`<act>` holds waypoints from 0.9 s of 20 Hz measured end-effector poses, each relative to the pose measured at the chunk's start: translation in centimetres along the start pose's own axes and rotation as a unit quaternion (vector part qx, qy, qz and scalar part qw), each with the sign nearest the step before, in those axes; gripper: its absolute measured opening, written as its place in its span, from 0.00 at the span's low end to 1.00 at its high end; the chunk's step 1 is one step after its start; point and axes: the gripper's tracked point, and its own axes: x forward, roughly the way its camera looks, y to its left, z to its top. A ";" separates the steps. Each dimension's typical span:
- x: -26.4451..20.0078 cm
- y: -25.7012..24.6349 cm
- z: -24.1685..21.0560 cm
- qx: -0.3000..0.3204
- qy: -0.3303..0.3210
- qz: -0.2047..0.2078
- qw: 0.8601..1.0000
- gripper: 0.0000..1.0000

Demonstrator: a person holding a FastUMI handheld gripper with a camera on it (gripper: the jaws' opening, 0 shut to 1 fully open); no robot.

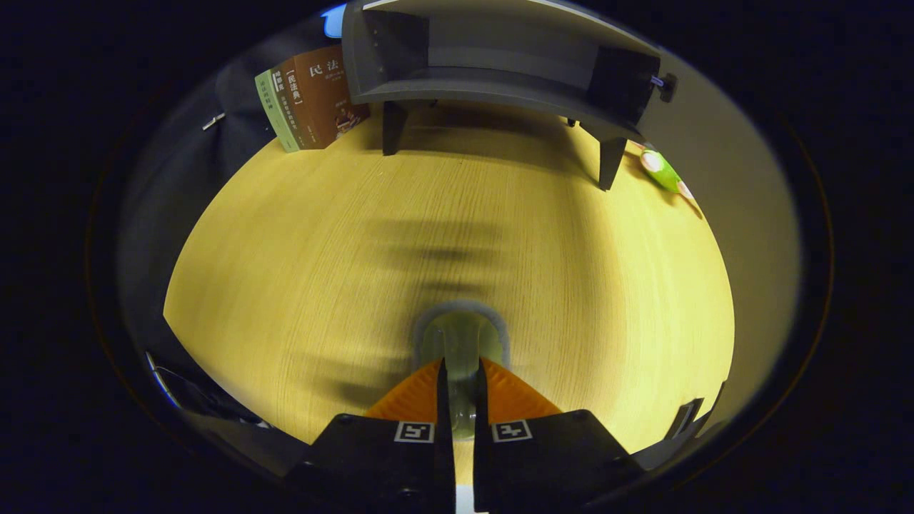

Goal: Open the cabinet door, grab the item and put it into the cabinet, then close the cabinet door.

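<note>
1. Gripper (461, 371) fingers are clamped on the rim of a clear glass (460, 339), held over the wooden table (300, 257).
2. Cabinet (500, 64) stands beyond them, its door (621, 86) open, interior bare.
3. Books (310, 96) lean at its left; a green toy (660, 170) lies at its right.

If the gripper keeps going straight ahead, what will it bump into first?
Probably the open cabinet. The gripper is shut on a clear item, with bare table ahead; depth is unclear.
</note>
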 end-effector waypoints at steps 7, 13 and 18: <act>-8.0 -1.2 8.7 0.041 -0.112 0.001 0.993 0.14; -17.2 -2.0 19.0 0.032 -0.246 -0.006 0.969 0.14; -22.2 -2.4 28.5 0.030 -0.341 -0.024 0.939 0.14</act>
